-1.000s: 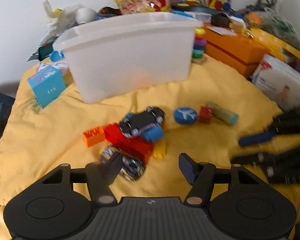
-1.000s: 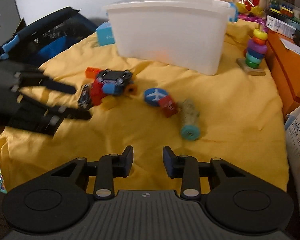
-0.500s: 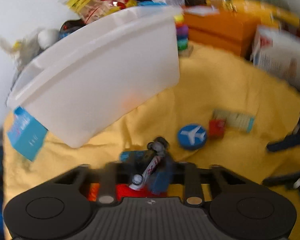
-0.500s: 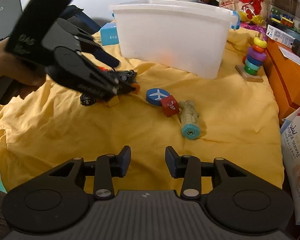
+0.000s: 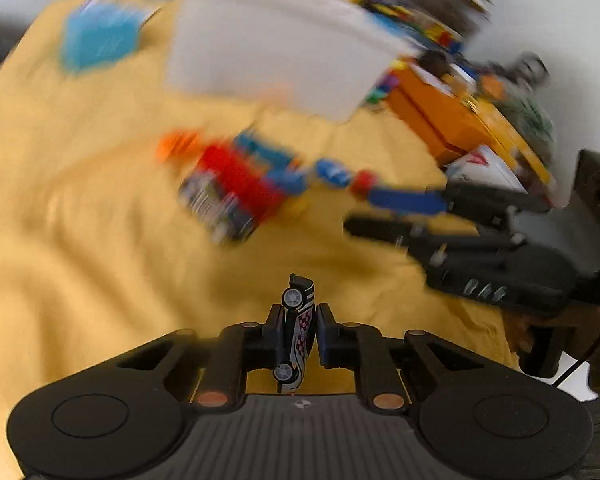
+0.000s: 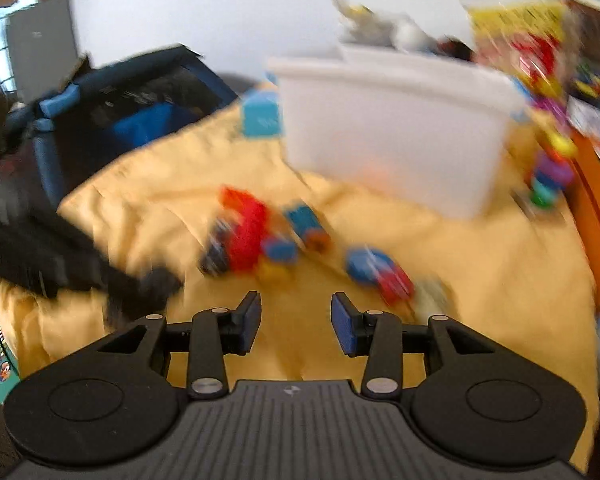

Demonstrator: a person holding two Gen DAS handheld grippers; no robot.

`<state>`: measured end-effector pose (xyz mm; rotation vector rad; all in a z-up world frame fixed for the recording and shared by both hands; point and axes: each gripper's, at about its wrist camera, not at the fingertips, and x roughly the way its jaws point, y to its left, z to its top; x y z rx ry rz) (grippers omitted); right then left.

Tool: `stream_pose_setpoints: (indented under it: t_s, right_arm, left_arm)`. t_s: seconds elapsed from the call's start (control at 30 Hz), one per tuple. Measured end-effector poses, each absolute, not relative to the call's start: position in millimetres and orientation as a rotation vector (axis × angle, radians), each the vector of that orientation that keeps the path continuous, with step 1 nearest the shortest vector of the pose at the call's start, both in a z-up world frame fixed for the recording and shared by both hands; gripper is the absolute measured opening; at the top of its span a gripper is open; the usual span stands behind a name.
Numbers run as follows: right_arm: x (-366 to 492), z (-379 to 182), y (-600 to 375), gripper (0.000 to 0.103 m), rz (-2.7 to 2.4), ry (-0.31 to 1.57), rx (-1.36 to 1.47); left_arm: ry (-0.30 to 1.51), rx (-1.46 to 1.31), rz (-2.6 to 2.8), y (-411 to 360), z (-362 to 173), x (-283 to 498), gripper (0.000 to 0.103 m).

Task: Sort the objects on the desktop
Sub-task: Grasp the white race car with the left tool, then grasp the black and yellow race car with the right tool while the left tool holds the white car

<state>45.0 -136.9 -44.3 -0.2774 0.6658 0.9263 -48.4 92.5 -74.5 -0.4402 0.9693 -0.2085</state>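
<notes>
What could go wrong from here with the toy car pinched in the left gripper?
1. The left gripper holds the toy car edge-on, with its end sticking out past the pads, so it could twist or slip.
2. The right gripper, open, reaches in close to the left's path, so they could collide near the white bin.

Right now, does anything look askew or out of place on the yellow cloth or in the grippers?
One thing: the toy car clamped in the left gripper sits on its side, nose pointing away, wheels facing left rather than down. The loose blocks are jumbled on the yellow cloth, still outside the white bin. Blur hides finer detail.
</notes>
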Motion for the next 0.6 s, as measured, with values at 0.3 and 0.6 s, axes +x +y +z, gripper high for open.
stream_pose_setpoints:
  t_s: [0.3, 0.6]
  right_arm:
    - [39.3, -58.2, -35.8, 0.042, 1.034, 0.707, -0.371]
    - [39.6, -76.6, -20.2, 0.033, 0.891, 0.765, -0.473]
  left_arm:
    - [0.892, -0.422, -0.125, 125.7, -71.5, -87.3, 0.054]
    - [0.894, -0.379, -0.189, 124.1, -68.8, -93.6, 0.054]
